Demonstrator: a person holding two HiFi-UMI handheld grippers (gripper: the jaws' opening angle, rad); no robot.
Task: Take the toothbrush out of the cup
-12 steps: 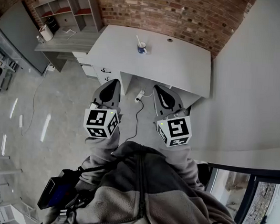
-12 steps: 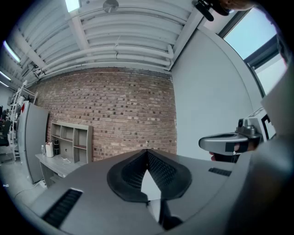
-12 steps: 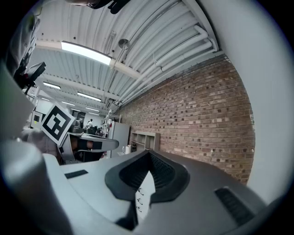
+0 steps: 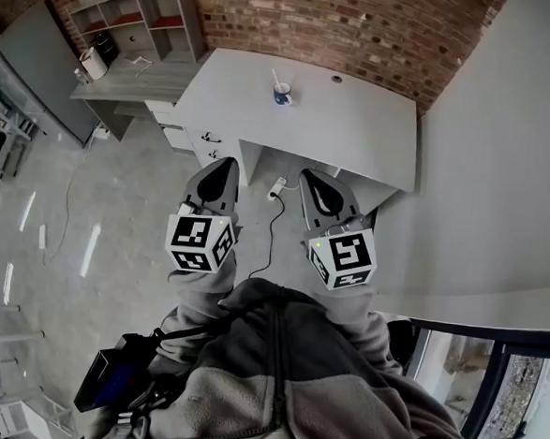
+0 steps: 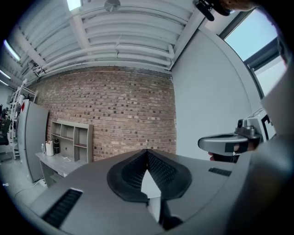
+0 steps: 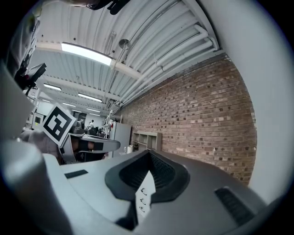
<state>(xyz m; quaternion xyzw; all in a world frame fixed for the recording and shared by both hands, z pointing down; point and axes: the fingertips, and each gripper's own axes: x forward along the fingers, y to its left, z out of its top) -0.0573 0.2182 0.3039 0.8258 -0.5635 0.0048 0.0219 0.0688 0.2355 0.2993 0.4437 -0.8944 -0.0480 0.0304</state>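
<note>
A blue-and-white cup (image 4: 282,95) stands on the white desk (image 4: 357,126), towards its far side. A white toothbrush (image 4: 275,78) sticks up out of the cup and leans left. Both grippers are held close to the person's body, well short of the desk and over the floor. The left gripper (image 4: 220,167) is shut, jaws meeting at the tip with nothing between them; its own view (image 5: 147,152) looks at the brick wall. The right gripper (image 4: 314,177) is likewise shut and empty (image 6: 148,154). Neither gripper view shows the cup.
A grey shelf unit (image 4: 130,11) stands against the brick wall at the back left. Beside it is a low grey table (image 4: 125,80) with a white jug (image 4: 92,62). A power strip (image 4: 276,186) and cable lie on the floor under the desk. A white wall (image 4: 504,164) is at the right.
</note>
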